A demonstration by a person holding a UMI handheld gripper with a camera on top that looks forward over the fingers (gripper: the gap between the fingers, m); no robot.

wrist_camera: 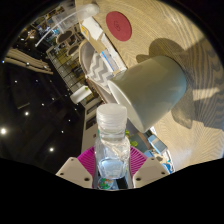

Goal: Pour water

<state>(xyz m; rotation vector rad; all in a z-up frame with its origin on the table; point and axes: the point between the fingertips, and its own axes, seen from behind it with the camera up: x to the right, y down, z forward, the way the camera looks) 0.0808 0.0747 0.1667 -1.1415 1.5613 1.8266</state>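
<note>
My gripper (112, 165) is shut on a clear plastic water bottle (112, 145) with a white cap (112, 116). The magenta pads (88, 160) press on both sides of the bottle. The view is tilted. The bottle's cap end points at a large white cup (150, 88) just beyond it on the light wooden table (190, 45). The cap sits close to the cup's lower side; I cannot tell if they touch. No water stream shows.
A red round coaster (118, 24) lies on the table beyond the cup. A white chair or furniture piece (95, 62) stands next to the cup. Beyond the table edge is a dark room with ceiling lights (40, 110).
</note>
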